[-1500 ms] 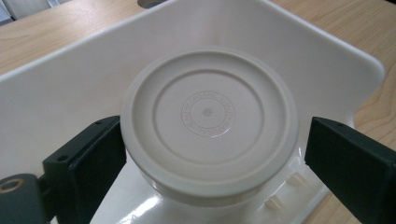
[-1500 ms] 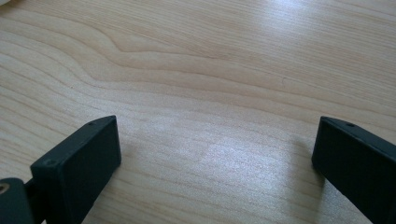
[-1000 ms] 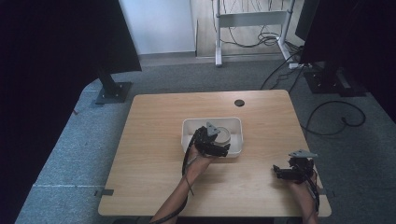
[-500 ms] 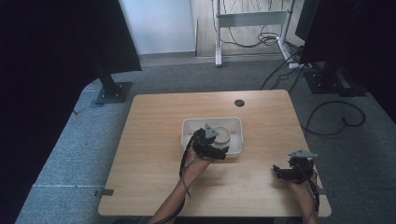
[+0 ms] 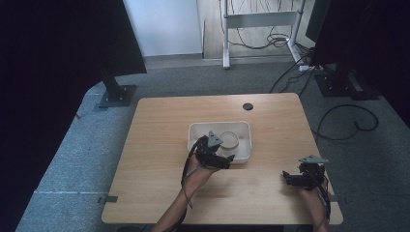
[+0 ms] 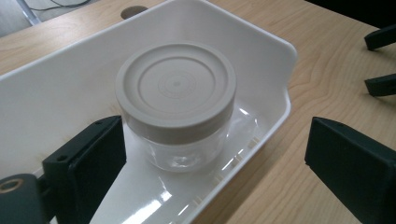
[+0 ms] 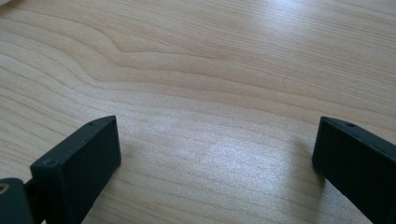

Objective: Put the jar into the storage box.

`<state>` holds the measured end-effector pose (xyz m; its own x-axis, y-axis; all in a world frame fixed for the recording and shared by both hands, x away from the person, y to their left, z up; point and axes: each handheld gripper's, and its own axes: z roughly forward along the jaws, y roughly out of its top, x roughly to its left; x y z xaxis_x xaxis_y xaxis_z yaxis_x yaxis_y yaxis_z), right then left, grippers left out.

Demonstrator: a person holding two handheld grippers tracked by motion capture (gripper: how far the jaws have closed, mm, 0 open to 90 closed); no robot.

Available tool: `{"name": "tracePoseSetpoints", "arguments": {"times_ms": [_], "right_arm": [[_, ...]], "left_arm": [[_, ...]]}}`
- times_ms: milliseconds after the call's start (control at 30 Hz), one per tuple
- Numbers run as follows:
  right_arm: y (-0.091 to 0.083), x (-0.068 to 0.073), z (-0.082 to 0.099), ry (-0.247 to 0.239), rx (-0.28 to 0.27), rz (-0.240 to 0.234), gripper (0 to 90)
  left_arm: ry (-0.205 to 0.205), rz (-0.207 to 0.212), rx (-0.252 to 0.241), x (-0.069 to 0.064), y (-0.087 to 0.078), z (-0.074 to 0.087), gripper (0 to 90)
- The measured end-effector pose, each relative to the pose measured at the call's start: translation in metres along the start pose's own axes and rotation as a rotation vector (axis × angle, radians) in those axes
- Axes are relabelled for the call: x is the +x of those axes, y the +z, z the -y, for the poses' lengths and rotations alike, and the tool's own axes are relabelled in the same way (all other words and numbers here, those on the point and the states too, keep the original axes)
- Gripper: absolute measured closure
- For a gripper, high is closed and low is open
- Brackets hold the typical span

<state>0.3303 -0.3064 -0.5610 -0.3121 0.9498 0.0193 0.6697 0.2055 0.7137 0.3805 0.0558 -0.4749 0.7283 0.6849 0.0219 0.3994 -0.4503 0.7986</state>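
A clear jar with a beige screw lid (image 6: 176,91) stands upright in a white tray (image 6: 60,88); from above the jar (image 5: 228,139) sits in the right half of the tray (image 5: 198,130). My left gripper (image 6: 217,144) is open at the tray's near wall. One jaw is inside the tray beside the jar and the other is outside it over the wood. Neither jaw touches the jar. In the high view the left gripper (image 5: 223,156) hangs over the tray's near rim. My right gripper (image 7: 215,140) is open over bare wood, with nothing between its jaws.
The wooden table (image 5: 159,125) has a round cable hole (image 5: 247,106) at the back. The right gripper (image 5: 289,178) rests near the table's front right corner, and its jaw tips (image 6: 380,60) appear far off. Dark screens and cables stand beyond the table.
My left gripper has drawn back a little toward the tray's near rim, and the jar's lid now shows clear of it. The right gripper has not moved.
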Motion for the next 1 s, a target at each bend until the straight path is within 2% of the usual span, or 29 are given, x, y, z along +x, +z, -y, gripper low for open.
{"name": "tracePoseSetpoints", "arguments": {"times_ms": [367, 1000], "right_arm": [[0.0, 0.0, 0.0, 0.001, 0.0, 0.0, 0.8], [0.0, 0.0, 0.0, 0.002, 0.0, 0.002, 0.8]], "left_arm": [[0.007, 0.004, -0.002, 0.002, -0.01, 0.008, 5.8], [0.022, 0.001, -0.028, 0.008, -0.04, 0.021, 6.0]]}}
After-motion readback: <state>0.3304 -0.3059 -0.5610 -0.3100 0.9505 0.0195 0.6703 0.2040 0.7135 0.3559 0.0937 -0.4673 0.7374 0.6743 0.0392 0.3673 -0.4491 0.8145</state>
